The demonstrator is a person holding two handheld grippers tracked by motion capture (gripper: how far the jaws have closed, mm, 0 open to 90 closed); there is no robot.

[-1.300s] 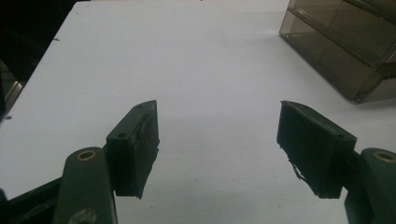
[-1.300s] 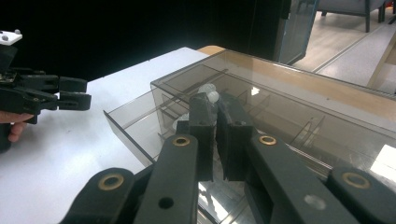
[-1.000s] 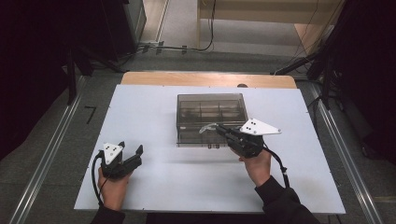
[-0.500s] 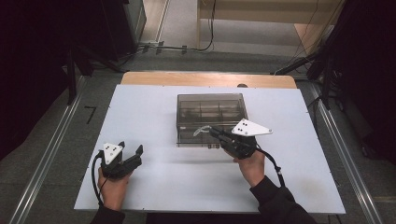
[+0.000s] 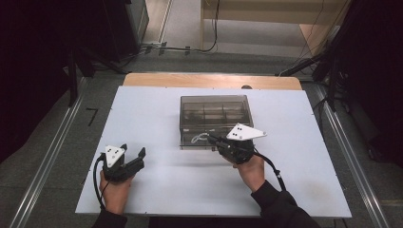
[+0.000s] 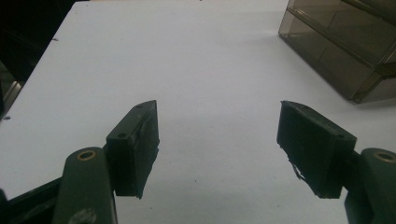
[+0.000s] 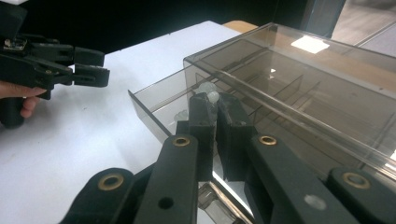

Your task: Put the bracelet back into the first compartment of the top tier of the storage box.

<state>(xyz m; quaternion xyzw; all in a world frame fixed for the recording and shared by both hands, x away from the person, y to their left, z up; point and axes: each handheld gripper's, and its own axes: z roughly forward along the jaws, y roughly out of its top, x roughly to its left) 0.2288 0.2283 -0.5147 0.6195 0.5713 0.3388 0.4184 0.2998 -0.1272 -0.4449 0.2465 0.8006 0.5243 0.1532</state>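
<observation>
From high up I see both tools on the white bench [image 5: 157,104], but only the right tool's camera lets me see small pale beads [image 7: 208,93] pinched at its tips. My right tool [image 7: 215,109] has its jaws squeezed together on those beads, just inside the open front drawer of the smoky clear box [image 5: 214,116]. My left tool [image 6: 219,140] sits low on the bench with jaws wide apart, holding nothing. A second ago the right tool was a bit farther right.
</observation>
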